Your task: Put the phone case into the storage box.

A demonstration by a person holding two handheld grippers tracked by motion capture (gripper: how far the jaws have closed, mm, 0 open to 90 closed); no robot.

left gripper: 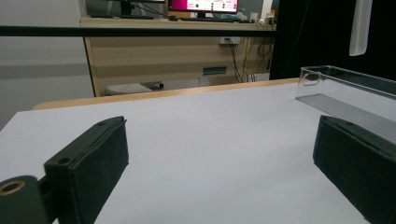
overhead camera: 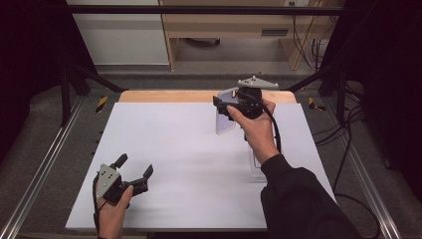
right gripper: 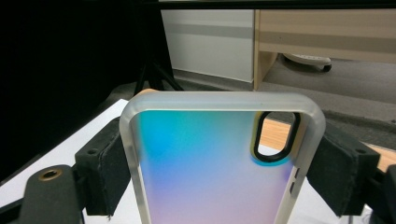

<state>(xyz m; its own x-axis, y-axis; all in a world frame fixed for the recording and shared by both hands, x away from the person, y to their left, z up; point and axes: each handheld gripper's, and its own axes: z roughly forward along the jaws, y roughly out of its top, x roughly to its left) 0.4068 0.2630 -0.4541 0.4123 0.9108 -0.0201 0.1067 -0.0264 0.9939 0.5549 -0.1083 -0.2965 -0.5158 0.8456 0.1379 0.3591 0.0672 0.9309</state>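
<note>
Two grippers: our right gripper [overhead camera: 222, 106] clamps the phone case [right gripper: 210, 172] aloft at upper centre; our left gripper [overhead camera: 134, 169] idles open, lower left. We keep the case level above the clear tray [left gripper: 345, 88].

The bench [overhead camera: 164, 96] is covered by a white sheet [overhead camera: 194, 164], with a wooden strip left bare at the far edge. A clear plastic tray [left gripper: 345, 91] is set directly on the sheet's right side.

Camera set: three views I monitor.
High view overlooks the white rectangular table sheet [overhead camera: 189, 164]; left gripper view skims it low; right gripper view rides close, facing the beige wooden cabinet [right gripper: 327, 28].
</note>
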